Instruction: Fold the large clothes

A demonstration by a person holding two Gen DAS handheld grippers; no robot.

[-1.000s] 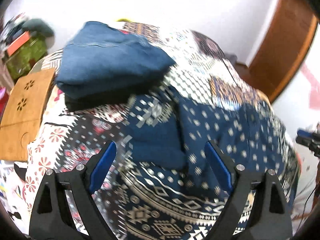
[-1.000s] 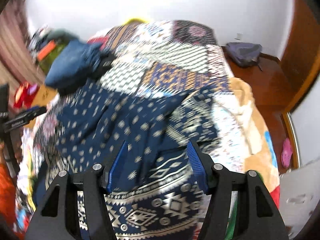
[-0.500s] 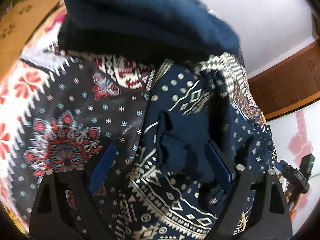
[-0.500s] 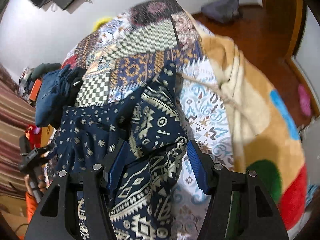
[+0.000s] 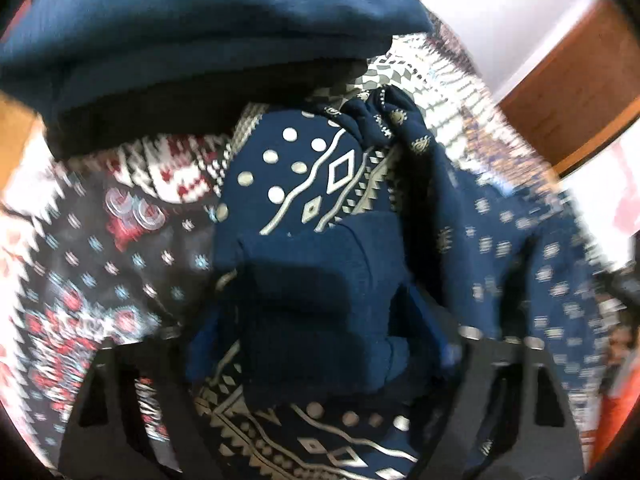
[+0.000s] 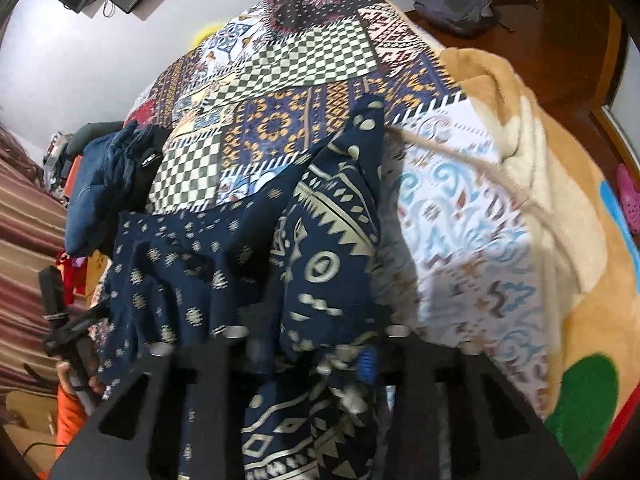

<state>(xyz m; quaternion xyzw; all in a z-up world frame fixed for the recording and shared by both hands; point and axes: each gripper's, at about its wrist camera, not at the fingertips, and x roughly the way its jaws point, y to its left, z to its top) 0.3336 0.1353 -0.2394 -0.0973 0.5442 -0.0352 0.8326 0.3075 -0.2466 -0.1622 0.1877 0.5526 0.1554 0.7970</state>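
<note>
You are looking at a navy garment [image 6: 320,240] printed in cream with dots, diamonds, zigzags and small repeated motifs, and the same cloth [image 5: 316,184] shows round pale dots and a wavy line in your left view. The bedspread [image 6: 280,64] under it is a patchwork of green-and-cream checks, orange-and-blue florals and a white panel with pale blue scrolls, while the part [image 5: 120,240] in your left view is dark with red and white motifs. Beside it you have a tan and cream blanket [image 6: 560,168] with blue, green and red patches, and a plain denim-blue folded pile [image 5: 192,32] over something black.
</note>
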